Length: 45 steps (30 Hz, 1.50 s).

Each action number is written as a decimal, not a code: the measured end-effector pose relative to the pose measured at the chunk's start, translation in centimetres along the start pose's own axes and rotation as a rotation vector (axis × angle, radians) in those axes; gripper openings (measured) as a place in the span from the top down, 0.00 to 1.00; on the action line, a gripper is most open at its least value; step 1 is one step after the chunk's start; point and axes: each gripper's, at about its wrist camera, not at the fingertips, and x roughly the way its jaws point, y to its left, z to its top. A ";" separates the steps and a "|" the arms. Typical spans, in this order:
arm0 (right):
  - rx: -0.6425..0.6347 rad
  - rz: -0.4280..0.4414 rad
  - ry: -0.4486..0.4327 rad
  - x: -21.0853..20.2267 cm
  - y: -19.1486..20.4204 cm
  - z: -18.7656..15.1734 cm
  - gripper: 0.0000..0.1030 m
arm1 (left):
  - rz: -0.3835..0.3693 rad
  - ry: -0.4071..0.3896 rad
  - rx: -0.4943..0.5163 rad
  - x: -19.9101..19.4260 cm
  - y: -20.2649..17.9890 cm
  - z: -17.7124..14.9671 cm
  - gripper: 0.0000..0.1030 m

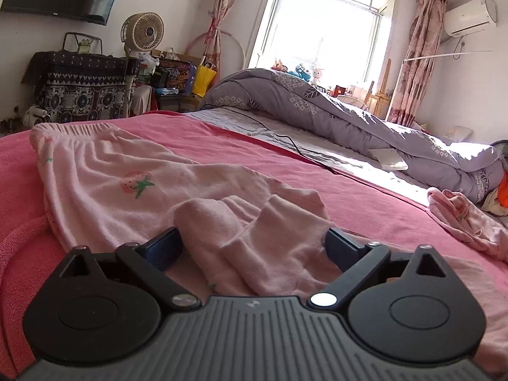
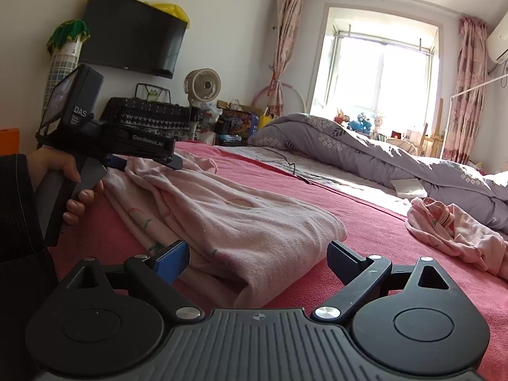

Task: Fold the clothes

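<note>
Light pink strawberry-print pyjama trousers (image 1: pixel 133 187) lie partly folded on the pink bed cover (image 1: pixel 365 209). In the left wrist view my left gripper (image 1: pixel 254 246) is open, its fingers astride a bunched fold of the trousers. In the right wrist view the trousers (image 2: pixel 228 222) lie folded over; my right gripper (image 2: pixel 257 255) is open, its left finger (image 2: pixel 173 258) at the fabric's near edge. The left gripper (image 2: pixel 152 155) shows there at far left, held in a hand over the trousers' far end.
A second crumpled pink garment (image 2: pixel 451 225) lies at right on the bed, also in the left wrist view (image 1: pixel 466 216). A grey quilt (image 1: pixel 333 111) is heaped along the far side. A black cable (image 1: pixel 285 139) runs across the grey sheet.
</note>
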 end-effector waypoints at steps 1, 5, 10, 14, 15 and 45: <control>0.000 -0.009 -0.008 -0.1 0.0 0.0 0.06 | -0.024 -0.014 -0.006 -0.1 -0.3 -0.1 0.40; 0.001 -0.047 -0.038 -0.4 0.1 -0.1 0.04 | -0.016 -0.093 -0.055 -1.2 -0.5 -0.2 0.78; -0.046 -0.103 -0.093 -0.5 1.3 -0.4 0.00 | -0.076 -0.103 -0.140 -1.8 0.9 0.7 0.79; -0.083 -0.068 -0.079 0.0 2.4 -0.9 0.00 | -0.078 -0.046 -0.123 -1.1 0.9 0.3 0.60; -0.086 -0.060 -0.076 0.1 2.5 -0.9 0.00 | -0.072 -0.014 -0.137 -0.7 1.0 0.0 0.35; -0.455 -0.634 -0.166 4.5 2.1 -0.5 0.00 | -0.143 -0.184 -0.189 -1.9 1.9 7.5 0.85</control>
